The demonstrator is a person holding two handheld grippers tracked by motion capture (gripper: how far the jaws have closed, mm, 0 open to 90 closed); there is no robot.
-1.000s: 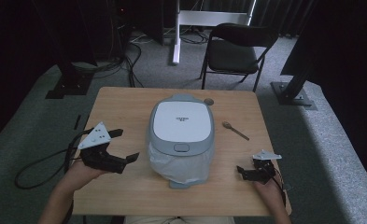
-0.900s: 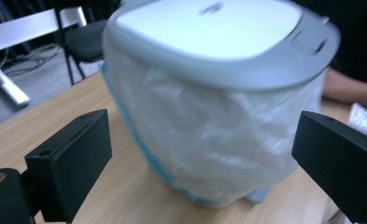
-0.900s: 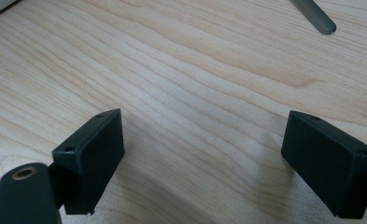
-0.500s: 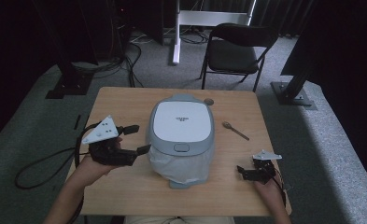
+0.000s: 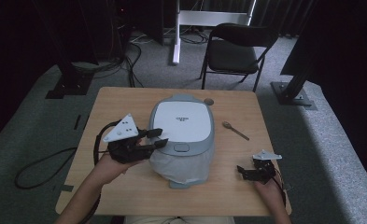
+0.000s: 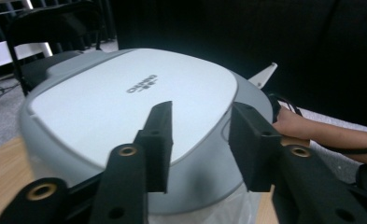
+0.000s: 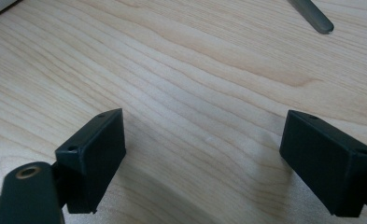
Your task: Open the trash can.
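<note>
— Claw (image 5: 158,138) on my left: where?
— At the rice cooker (image 5: 183,123) mid-bench, jaws just narrowing, nothing clamped. Right claw (image 5: 244,171) rests agape; spoon (image 5: 235,130) lies beyond.

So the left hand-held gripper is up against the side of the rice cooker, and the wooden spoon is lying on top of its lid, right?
Not quite. The left hand-held gripper is at the rice cooker, its jaws having just been closing at the lid's edge. But the wooden spoon is not on the lid: the high view shows it lying on the table, apart from the cooker, on its right.
</note>
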